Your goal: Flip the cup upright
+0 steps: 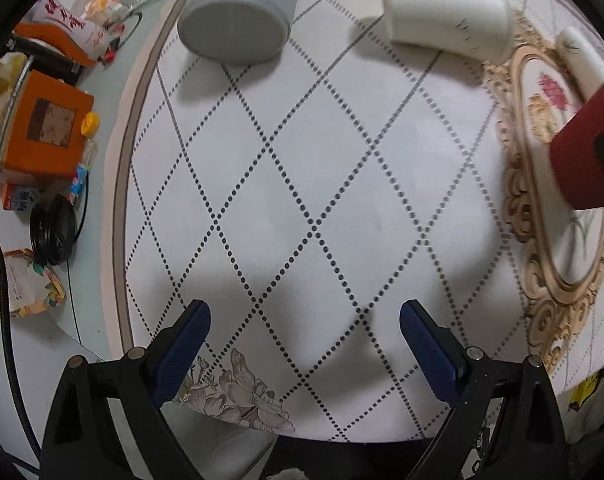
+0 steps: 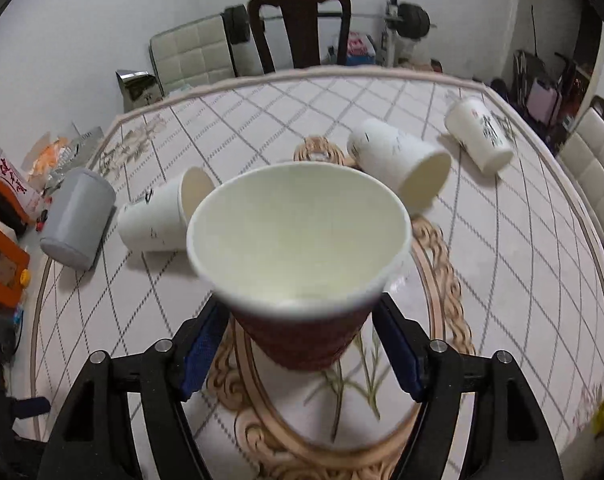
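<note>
the red cup (image 2: 302, 332), a paper cup with a ribbed red sleeve and a cream inside, sits between the fingers of the right gripper (image 2: 302, 344), mouth up and tipped a little toward the camera, over the gold-framed floral medallion (image 2: 442, 280) at the middle of the surface (image 2: 522, 240). the jaws stand on either side of its lower wall; the blue pads look close to the sleeve or just touching it, and the blur makes it hard to tell whether they actually clamp it or have let it go, so that stays unsettled. in the left wrist view the same cup shows at the right edge as a red cone. the left gripper (image 1: 305, 340) hangs with its fingers wide apart over bare patterned surface near the near edge, holding nothing. the cup is judged very light and thin-walled: it will crush or ovalise under a firm squeeze, tip at a nudge, and the ribbed sleeve should give decent friction. the best hold is low to mid wall across the sleeve, with gentle pressure, not at the rolled rim. three white cups (image 2: 402, 164) and a grey cup (image 2: 77, 216) lie on their sides toward the far half and the left edge of the surface.
</note>
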Motion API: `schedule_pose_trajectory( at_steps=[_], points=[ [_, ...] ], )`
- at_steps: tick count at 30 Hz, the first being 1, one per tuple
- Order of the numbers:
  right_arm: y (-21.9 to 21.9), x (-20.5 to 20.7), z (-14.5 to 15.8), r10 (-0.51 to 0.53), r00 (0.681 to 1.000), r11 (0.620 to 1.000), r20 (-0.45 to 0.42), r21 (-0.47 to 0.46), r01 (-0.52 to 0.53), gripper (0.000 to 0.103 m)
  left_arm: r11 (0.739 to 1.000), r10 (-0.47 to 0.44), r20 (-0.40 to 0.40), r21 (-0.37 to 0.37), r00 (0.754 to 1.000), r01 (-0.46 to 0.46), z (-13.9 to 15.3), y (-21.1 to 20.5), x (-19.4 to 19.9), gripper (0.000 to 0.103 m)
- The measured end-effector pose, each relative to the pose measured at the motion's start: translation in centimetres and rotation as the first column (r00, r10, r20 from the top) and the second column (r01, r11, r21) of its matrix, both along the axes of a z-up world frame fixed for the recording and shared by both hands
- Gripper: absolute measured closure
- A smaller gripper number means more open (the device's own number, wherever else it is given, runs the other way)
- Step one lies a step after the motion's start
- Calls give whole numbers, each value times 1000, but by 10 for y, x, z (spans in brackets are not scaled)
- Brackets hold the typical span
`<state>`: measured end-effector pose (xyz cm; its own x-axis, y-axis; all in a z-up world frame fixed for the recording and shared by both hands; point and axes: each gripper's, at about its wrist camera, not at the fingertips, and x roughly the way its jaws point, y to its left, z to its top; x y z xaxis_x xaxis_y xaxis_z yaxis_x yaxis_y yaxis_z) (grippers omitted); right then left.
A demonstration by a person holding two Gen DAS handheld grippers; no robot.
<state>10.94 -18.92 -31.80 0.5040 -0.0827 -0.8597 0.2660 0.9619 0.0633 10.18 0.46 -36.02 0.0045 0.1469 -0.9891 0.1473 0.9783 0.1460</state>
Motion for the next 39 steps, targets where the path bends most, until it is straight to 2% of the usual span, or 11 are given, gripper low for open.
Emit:
schedule_pose_trajectory(
  at_steps=[3,10,14,18,26,28,34,39],
  points=[
    [4,-11,5,-2,1000,1000,-23,-14,2,16,1000,-22,25,-15,999,23,15,-7,-7,6],
    [7,-41,31,-17,999,999,-31,-44,15,10,998,-45,111,-42,993,50,65,-16,-22,6],
    [1,-67,58,-48,998,997,-34,-67,46,5,997,-54,164,-51,985,63,88,-9,-22,6],
    [-6,-94,91,-75,997,991,-25,-113,72,1,996,-53,226,-61,973,68,119,-8,-39,6],
    [-19,-150,171,-55,998,988,27,-145,58,0,993,-22,371,-99,928,63,201,-18,-90,6],
    [-18,-163,191,-37,999,988,34,-150,41,0,991,-23,412,-112,911,76,223,-24,-108,6],
    [-23,-211,246,-23,996,986,89,-162,37,0,987,-18,495,-130,869,95,268,-34,-148,6],
    [-28,-247,288,-19,989,984,149,-171,45,0,983,-6,538,-151,843,103,298,-36,-173,6]
  ],
)
